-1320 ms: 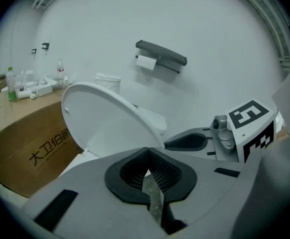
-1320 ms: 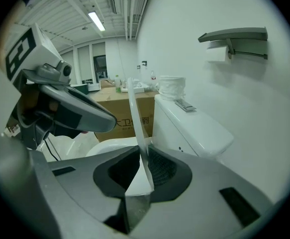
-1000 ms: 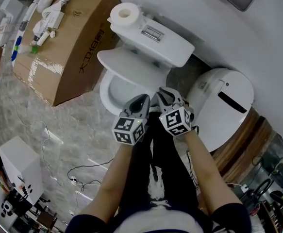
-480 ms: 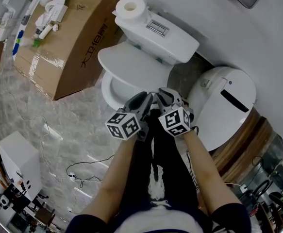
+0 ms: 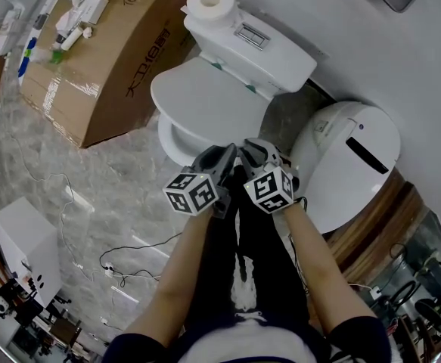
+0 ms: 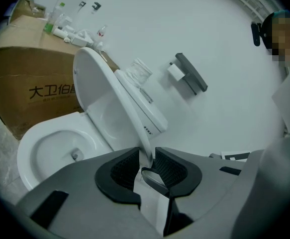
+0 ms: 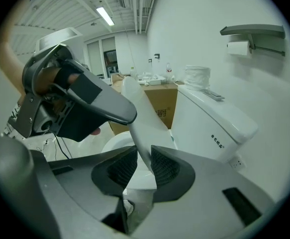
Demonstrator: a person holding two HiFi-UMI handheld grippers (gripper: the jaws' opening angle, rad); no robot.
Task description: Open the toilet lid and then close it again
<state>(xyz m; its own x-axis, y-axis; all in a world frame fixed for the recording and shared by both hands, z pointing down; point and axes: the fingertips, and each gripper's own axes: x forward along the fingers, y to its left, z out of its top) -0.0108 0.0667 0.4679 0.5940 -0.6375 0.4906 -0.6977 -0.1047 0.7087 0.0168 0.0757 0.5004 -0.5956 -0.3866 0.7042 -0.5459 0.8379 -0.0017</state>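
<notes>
Lowered since the earlier frames, the toilet lid [image 5: 201,97] leans further over the bowl [image 5: 172,140], and the left gripper [image 5: 220,156] has rolled, its marker cube turned. Both bare forearms reach forward side by side, and the left gripper and the right gripper [image 5: 256,150] sit close together, angled down at the lid's front edge. Both pairs of jaws have just been opening and stand apart, the lid's thin edge between each pair, unclamped. The lid is tilted, partly raised, hinged below the cistern [image 5: 273,51], which bears a toilet roll [image 5: 209,2]. The bowl's drain shows in the left gripper view. A cardboard box [image 5: 122,59] beside the toilet carries small bottles and packets on top.
</notes>
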